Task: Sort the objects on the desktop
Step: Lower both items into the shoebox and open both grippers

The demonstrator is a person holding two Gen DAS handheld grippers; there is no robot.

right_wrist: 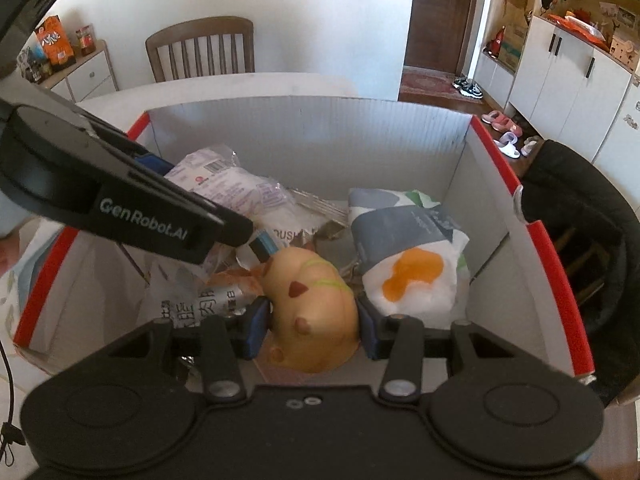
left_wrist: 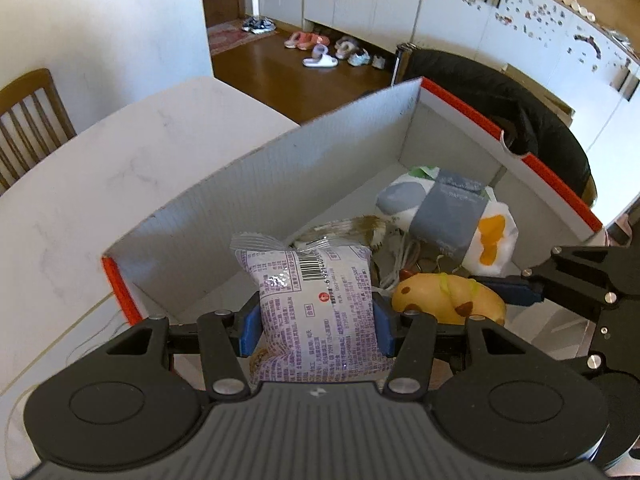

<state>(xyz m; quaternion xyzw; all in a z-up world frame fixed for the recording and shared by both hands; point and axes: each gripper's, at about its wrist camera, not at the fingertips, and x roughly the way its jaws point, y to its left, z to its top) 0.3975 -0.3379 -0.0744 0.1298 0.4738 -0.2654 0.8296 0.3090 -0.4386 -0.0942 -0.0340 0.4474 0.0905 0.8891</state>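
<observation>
Two sets of fingers are mine, and both are full. My left gripper [left_wrist: 316, 326] clamps a purple-printed snack packet [left_wrist: 312, 312] between its blue pads, at lower centre of the left wrist frame, over the near end of the white cardboard box [left_wrist: 248, 184] with orange-red edges. My right gripper [right_wrist: 310, 330] pinches a tan toy figure [right_wrist: 312, 312] at lower centre of its frame, inside the same box. A tissue pack [right_wrist: 404, 248] lies right of centre among other wrappers. Box sits on the white counter [left_wrist: 100, 168]; a wooden chair [right_wrist: 200, 48] stands at the top.
</observation>
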